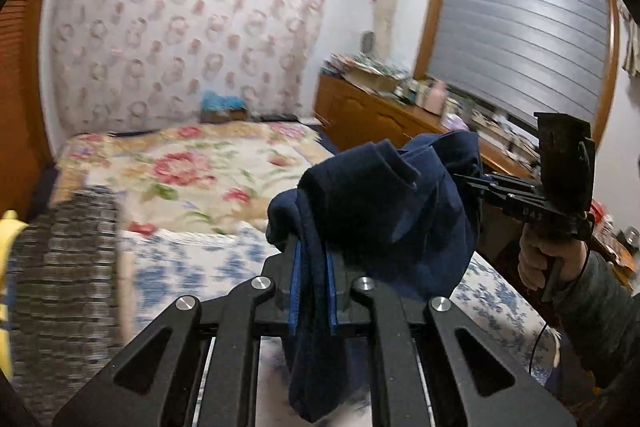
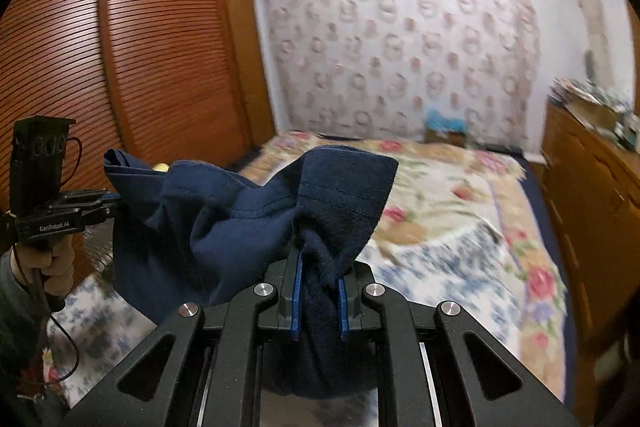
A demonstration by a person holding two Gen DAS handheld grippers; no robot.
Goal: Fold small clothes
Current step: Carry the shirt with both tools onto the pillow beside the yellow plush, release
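One wide bed with a floral quilt [image 1: 192,167] lies below the dark navy knit garment [image 1: 384,203], which hangs bunched in the air between both tools. It looks light, soft and floppy, so hemmed edges or corners seem the surest places to hold. Left gripper [image 1: 313,291] and right gripper [image 2: 320,303] each pinch a fold of it.
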